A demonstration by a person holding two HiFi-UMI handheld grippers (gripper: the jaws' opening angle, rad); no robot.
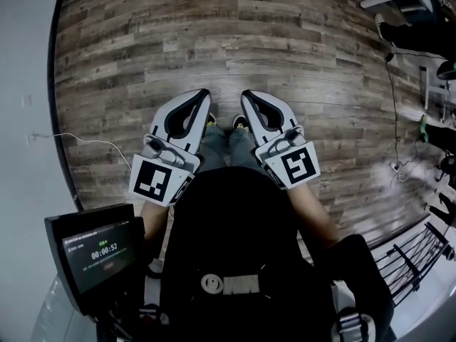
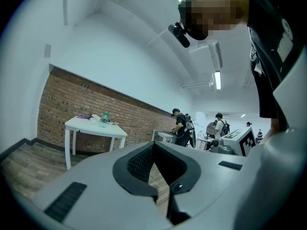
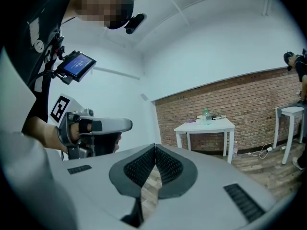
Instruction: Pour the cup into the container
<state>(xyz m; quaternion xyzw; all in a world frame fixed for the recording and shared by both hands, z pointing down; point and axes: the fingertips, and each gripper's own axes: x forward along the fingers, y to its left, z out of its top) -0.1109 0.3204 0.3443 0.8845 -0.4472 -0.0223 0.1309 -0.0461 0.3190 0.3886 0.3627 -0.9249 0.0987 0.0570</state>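
Observation:
Both grippers are held side by side, level, above a wooden plank floor (image 1: 214,41). In the head view my left gripper (image 1: 207,93) and my right gripper (image 1: 244,95) are both shut with nothing between the jaws. The left gripper view shows its tips (image 2: 153,143) touching, and the right gripper view shows the same (image 3: 154,147). Far off by a brick wall stands a white table (image 3: 206,126) with a greenish see-through vessel (image 3: 206,114) and small items on it. That table (image 2: 96,127) also shows in the left gripper view. I cannot make out a cup or container for certain.
A small monitor (image 1: 96,255) hangs at my lower left. Wire racks (image 1: 417,262) and cables (image 1: 395,105) line the right side, and a thin cable (image 1: 85,141) lies left. Several people (image 2: 183,127) stand at benches in the distance. A second white table (image 3: 291,112) is far right.

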